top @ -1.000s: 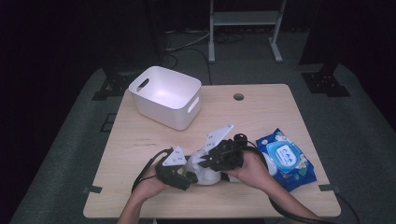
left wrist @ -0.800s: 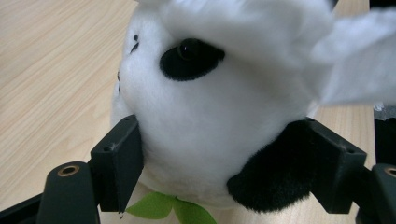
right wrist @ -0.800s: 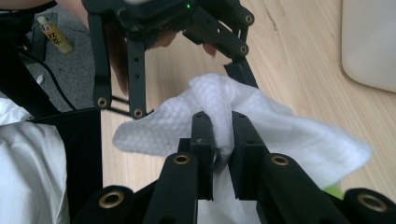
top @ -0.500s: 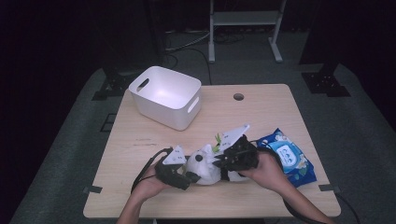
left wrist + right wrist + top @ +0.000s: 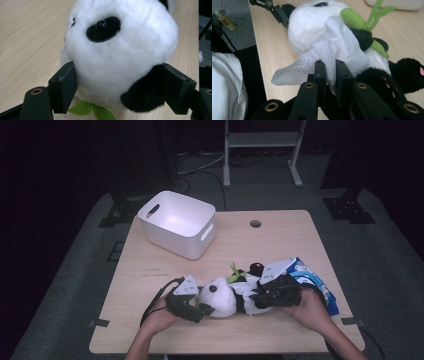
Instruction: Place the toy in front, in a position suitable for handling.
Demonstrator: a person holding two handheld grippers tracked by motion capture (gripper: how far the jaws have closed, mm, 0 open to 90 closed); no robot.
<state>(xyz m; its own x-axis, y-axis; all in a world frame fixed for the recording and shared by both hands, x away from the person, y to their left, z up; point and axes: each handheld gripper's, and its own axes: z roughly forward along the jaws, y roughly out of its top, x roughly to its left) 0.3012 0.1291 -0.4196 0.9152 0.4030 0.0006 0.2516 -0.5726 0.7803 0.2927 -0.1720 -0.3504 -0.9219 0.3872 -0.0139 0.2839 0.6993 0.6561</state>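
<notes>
High view: left claw (image 5: pixel 206 309) grips panda (image 5: pixel 222 297), right claw (image 5: pixel 254 300) pinches wipe (image 5: pixel 332 53); bin (image 5: pixel 177 224) beyond.

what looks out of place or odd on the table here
Nothing is spilled or damaged. The black-and-white plush panda lies on its side on the light wooden table, its head clamped by the left hand-held gripper, while the right hand-held gripper pinches a white wet wipe against its body.

High view: above the near edge, facing forward and down over the table (image 5: pixel 150 255). Tool views: close, low, from either side, sharing the panda toy (image 5: pixel 117 57).
</notes>
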